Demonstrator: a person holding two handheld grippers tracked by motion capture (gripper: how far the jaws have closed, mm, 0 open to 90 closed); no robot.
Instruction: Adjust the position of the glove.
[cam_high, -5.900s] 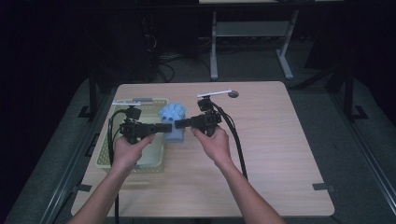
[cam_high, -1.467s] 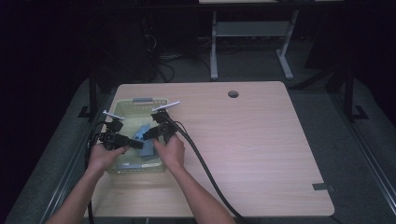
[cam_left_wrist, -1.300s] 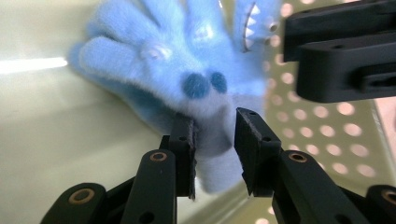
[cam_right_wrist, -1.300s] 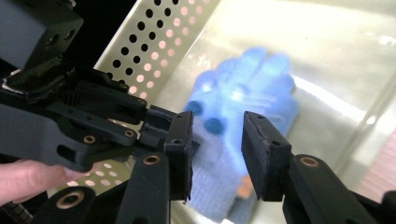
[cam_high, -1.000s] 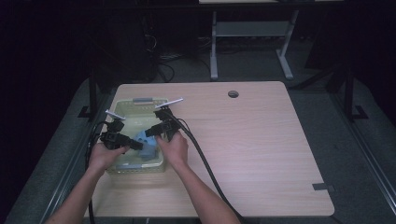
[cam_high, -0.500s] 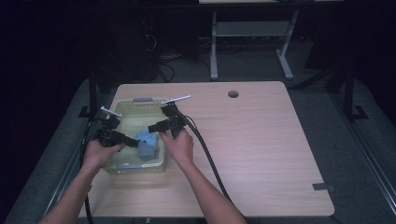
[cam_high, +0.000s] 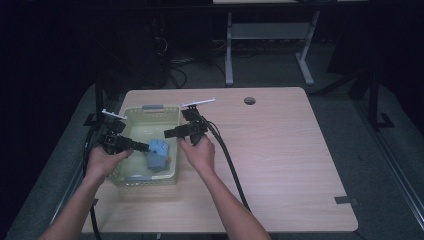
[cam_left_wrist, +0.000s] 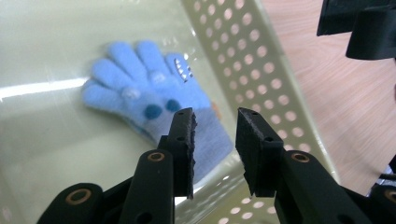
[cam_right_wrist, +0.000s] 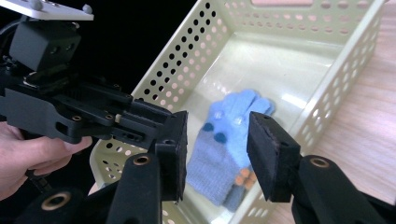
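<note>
The glove (cam_left_wrist: 154, 95) is soft, fuzzy knitted cloth, matt blue with a greyer cuff. The basket (cam_right_wrist: 327, 100) is pale perforated plastic, its smooth floor glossy with reflections. The table (cam_high: 300, 150) looks like matt light wood, and the jaws carry rough black pads.

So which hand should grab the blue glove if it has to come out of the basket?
Probably the left. The left gripper hangs open right over the glove's cuff inside the basket. The right gripper, also open, sits over the basket's rim, slightly farther off.
</note>
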